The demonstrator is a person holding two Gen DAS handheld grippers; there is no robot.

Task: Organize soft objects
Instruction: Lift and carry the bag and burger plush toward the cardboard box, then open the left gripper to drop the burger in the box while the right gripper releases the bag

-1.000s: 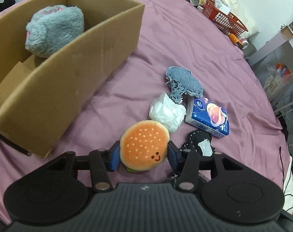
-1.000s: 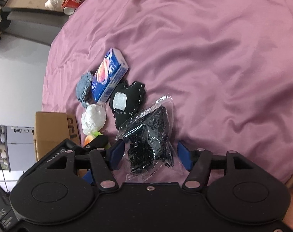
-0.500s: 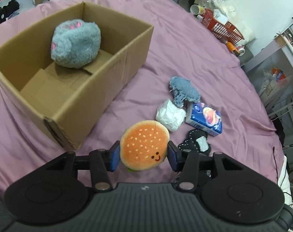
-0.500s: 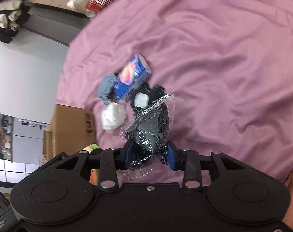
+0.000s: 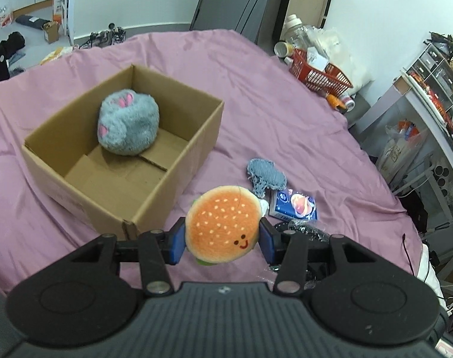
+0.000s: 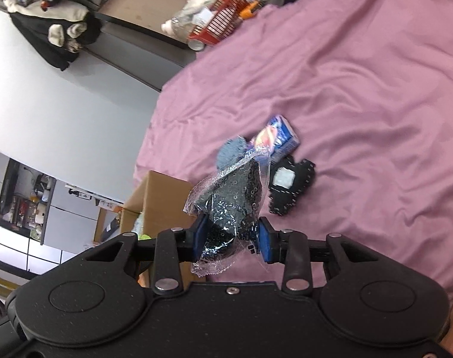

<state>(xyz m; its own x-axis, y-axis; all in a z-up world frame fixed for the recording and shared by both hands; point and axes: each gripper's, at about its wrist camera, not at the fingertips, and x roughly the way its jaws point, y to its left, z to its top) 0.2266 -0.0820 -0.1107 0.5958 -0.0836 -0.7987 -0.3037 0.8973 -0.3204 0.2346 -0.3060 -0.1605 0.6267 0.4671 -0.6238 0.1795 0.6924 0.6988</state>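
My left claw (image 5: 222, 240) clamped on burger plush (image 5: 223, 223), held in air just beside cardboard box (image 5: 193, 161), near its corner. My right claw (image 6: 231, 235) pinching clear bag of black beads (image 6: 235, 197), lifted above purple bed cover (image 6: 360, 95).

Step, I judge: carrying both to box. Grey plush (image 5: 128, 125) already inside. Next: swing burger over open top, release; bag after.

Blue tissue pack (image 5: 295, 205), grey knit piece (image 5: 265, 176), black felt piece (image 6: 289, 188) remain on cover. Pack print unreadable.

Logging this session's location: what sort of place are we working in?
Probably a lived-in room at home: a purple sheet spread like bedding, a cluttered red basket, and a storage rack along the wall.
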